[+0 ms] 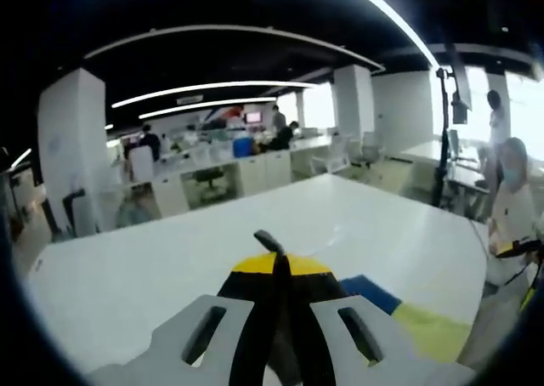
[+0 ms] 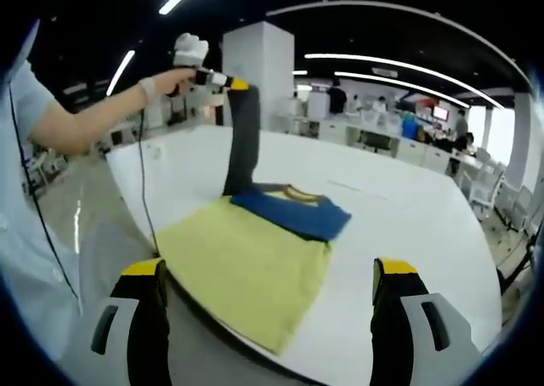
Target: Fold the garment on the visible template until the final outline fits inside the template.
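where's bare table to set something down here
Bare white table lies beyond and right of the blue garment, up to the far edge. The near-left corner is crowded: the yellow template lies there, with the left gripper lifting a dark sleeve.

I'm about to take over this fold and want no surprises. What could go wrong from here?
The left tongs hold a dark grey strip of the shirt high above the table; it may slip free or drag the folded part out of place. The yellow template hangs over the table's near edge, so a tug might pull it off.
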